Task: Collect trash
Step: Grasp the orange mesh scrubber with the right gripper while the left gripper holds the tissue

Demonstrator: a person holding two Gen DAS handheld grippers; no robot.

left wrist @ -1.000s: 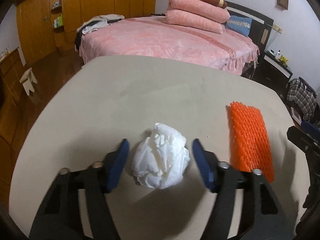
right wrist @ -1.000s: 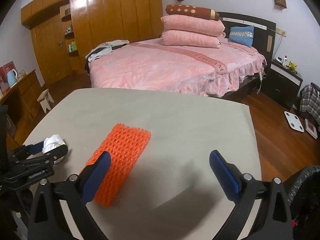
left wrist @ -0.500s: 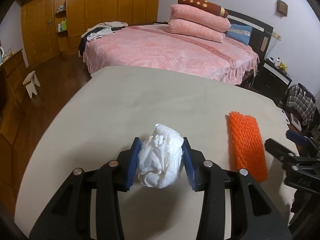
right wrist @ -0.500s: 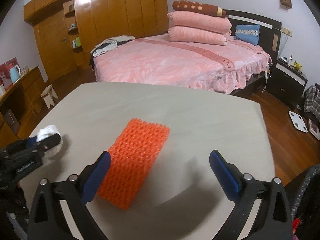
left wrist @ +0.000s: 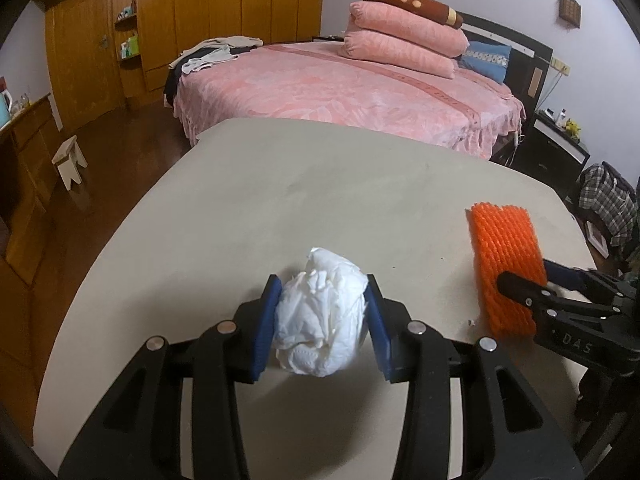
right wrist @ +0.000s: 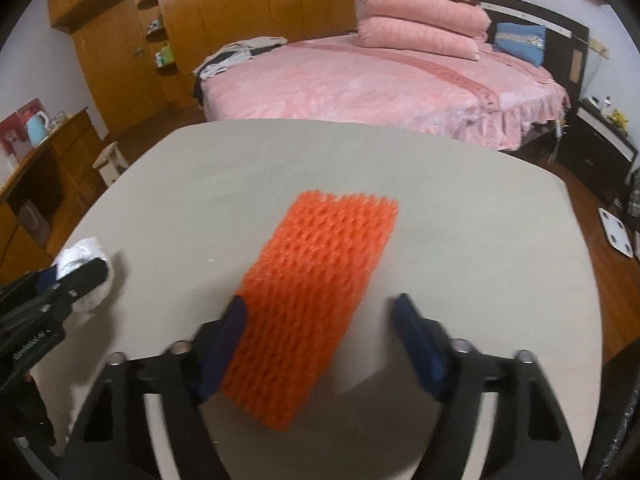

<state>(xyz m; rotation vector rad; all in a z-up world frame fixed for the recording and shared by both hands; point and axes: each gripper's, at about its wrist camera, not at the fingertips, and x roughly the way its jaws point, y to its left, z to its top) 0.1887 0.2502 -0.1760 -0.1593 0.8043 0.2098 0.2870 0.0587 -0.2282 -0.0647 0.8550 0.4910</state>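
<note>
On the near part of the beige table [left wrist: 320, 184], the left gripper [left wrist: 322, 292] clamps a crumpled white tissue ball [left wrist: 320, 320] between its blue pads, both pads pressed into the paper. To its right, the right gripper [right wrist: 320, 316] is closing around the near end of an orange foam net sleeve [right wrist: 316, 292], which lies flat on the table; its left pad touches the net's edge while the right pad stands clear of it. Beyond the table stands a bed with a pink cover [left wrist: 340, 88] and stacked pink pillows [left wrist: 404, 44], and behind it wooden wardrobes [right wrist: 240, 20].
</note>
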